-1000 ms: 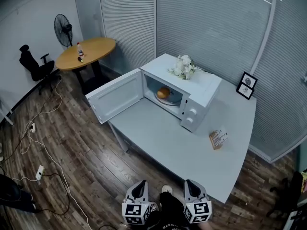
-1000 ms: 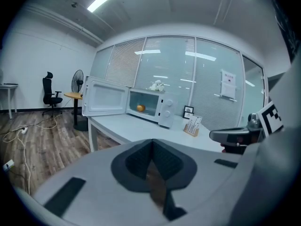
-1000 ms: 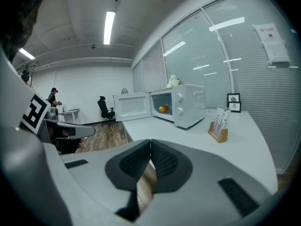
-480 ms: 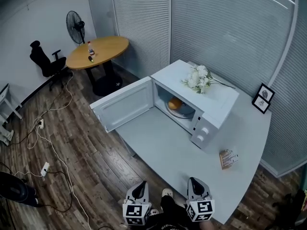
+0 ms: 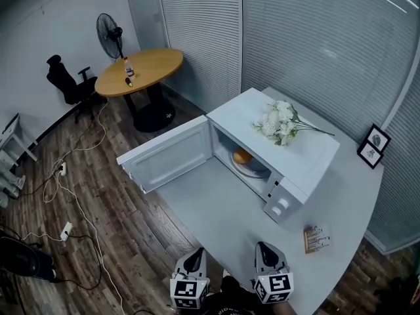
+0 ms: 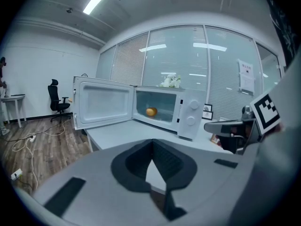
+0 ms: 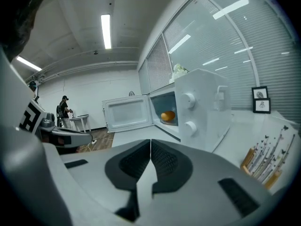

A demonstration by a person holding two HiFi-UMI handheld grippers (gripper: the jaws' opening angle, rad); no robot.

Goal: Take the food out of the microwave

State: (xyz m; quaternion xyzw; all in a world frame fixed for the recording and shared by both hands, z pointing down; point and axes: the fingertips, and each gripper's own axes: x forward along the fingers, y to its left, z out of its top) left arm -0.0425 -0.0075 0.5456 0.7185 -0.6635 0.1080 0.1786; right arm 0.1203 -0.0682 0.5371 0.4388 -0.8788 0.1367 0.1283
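Food (image 5: pixel 242 155), round and orange, sits inside the microwave (image 5: pixel 298 151), well ahead of our left tongs (image 5: pixel 196 254) and right tongs (image 5: pixel 264 249). Both are closed, holding nothing. The door (image 5: pixel 172 157) is open so we can reach in.

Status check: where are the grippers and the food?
Left gripper and right gripper shut, empty, well back from the microwave. Food on its plate inside. Door open, nothing in the way.

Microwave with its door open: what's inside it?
A round orange food sits on a plate inside the microwave. The cavity's right side is hidden behind the control panel, so anything there cannot be seen.
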